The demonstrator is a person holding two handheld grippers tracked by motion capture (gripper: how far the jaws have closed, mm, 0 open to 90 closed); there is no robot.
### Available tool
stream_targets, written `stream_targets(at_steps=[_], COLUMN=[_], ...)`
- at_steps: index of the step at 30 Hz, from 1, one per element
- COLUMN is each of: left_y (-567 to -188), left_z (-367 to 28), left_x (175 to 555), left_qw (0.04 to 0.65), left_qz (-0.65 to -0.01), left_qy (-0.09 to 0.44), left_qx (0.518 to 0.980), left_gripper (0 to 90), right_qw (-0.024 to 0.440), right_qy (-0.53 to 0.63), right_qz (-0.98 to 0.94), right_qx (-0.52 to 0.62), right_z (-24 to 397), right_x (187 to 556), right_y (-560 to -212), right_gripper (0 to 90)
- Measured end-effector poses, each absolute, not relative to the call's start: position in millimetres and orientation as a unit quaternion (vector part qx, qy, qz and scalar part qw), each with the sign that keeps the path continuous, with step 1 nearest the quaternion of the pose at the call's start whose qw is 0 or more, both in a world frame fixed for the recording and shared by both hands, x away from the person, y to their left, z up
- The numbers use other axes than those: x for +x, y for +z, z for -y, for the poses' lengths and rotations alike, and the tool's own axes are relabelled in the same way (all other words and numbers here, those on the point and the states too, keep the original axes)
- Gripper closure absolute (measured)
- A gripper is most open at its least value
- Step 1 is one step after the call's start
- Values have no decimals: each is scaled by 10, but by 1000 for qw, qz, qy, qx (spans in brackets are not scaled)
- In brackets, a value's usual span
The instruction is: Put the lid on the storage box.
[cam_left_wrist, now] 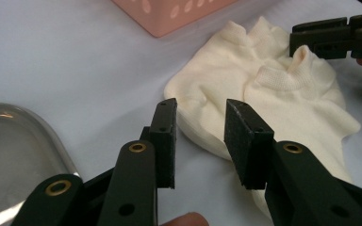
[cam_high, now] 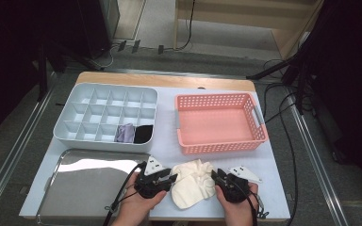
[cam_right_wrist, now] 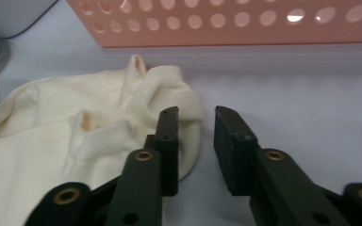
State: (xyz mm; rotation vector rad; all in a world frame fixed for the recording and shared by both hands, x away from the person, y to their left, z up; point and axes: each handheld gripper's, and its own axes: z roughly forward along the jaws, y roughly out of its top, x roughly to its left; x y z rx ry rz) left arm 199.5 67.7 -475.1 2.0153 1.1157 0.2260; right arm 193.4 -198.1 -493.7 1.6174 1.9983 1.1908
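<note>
A pair of cream socks [cam_high: 194, 183] lies crumpled on the white table near its front edge, between my two grippers. At the socks' left side, my left gripper [cam_high: 174, 178] is open; in the left gripper view its jaws [cam_left_wrist: 201, 106] stand apart, framing the edge of the socks [cam_left_wrist: 273, 89] without pressing on it. To the right of the socks, my right gripper [cam_high: 215, 175] is also open. In the right gripper view its left jaw lies over a ribbed cuff of the socks [cam_right_wrist: 75, 132], and bare table shows in the gap [cam_right_wrist: 197, 113].
A pink perforated basket [cam_high: 221, 123] stands behind the socks at the right. A white divided organizer [cam_high: 106, 117] at the back left holds a purple item [cam_high: 125, 133] and a black item [cam_high: 144, 134]. A shiny metal tray [cam_high: 89, 183] lies at the front left.
</note>
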Motion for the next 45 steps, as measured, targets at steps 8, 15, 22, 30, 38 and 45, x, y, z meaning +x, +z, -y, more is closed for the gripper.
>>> stream_targets(at_steps=[8, 15, 22, 30, 38, 45], left_y=[-4775, -4772, -4752, -4683, -4660, -4744], left_z=[-667, -721, -754, -877, -844, -790], left_x=[2000, 2017, 1996, 1867, 1686, 1651], left_qw=[380, 383, 392, 412, 420, 399], left_qz=[-437, -437, -443, -450, -439, -447], left_qy=[87, 85, 99, 85, 74, 44], left_qx=[811, 809, 800, 788, 791, 799], left_gripper=[876, 895, 776, 691, 610, 599], right_qw=[131, 128, 150, 142, 133, 116], right_qy=[417, 419, 418, 450, 453, 438], right_qz=[-704, -703, -701, -690, -700, -714], right_qx=[560, 561, 558, 548, 536, 534], right_z=[1981, 2055, 2087, 2164, 2078, 2036], right_x=[1850, 1780, 1716, 1509, 1463, 1453], right_y=[-4928, -4934, -4931, -4820, -4861, -4918], right_gripper=[881, 883, 792, 773, 722, 724])
